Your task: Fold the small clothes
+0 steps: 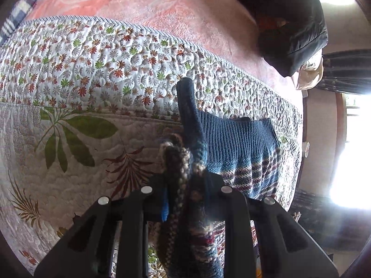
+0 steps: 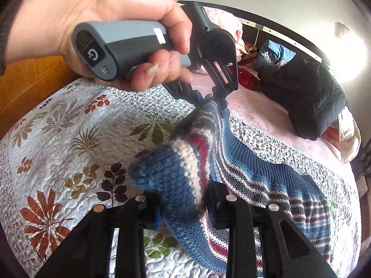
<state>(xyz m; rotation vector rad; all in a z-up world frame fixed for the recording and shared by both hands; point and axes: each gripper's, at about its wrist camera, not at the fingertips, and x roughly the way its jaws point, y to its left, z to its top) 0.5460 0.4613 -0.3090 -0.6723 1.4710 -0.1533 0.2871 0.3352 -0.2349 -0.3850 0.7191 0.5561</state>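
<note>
A small knitted sweater [image 1: 238, 143], dark blue with red, white and grey stripes, lies partly on a floral quilt [image 1: 76, 125]. My left gripper [image 1: 185, 185] is shut on a bunched striped edge of it, lifted off the quilt; one sleeve [image 1: 187, 102] points away. In the right wrist view my right gripper [image 2: 183, 203] is shut on another thick striped fold of the sweater [image 2: 176, 173]. The left gripper [image 2: 213, 99], held by a hand [image 2: 111, 18], pinches the same garment farther off, so the cloth spans between both. The sweater's body [image 2: 289, 185] trails on the quilt to the right.
The quilt [image 2: 69, 139] covers a bed over a pink blanket [image 1: 162, 7]. A dark padded jacket [image 1: 294, 23] lies at the bed's far right, with more heaped clothes [image 2: 273, 53] behind. A bright window [image 1: 352, 150] is at the right; a wooden panel [image 2: 34, 85] stands left.
</note>
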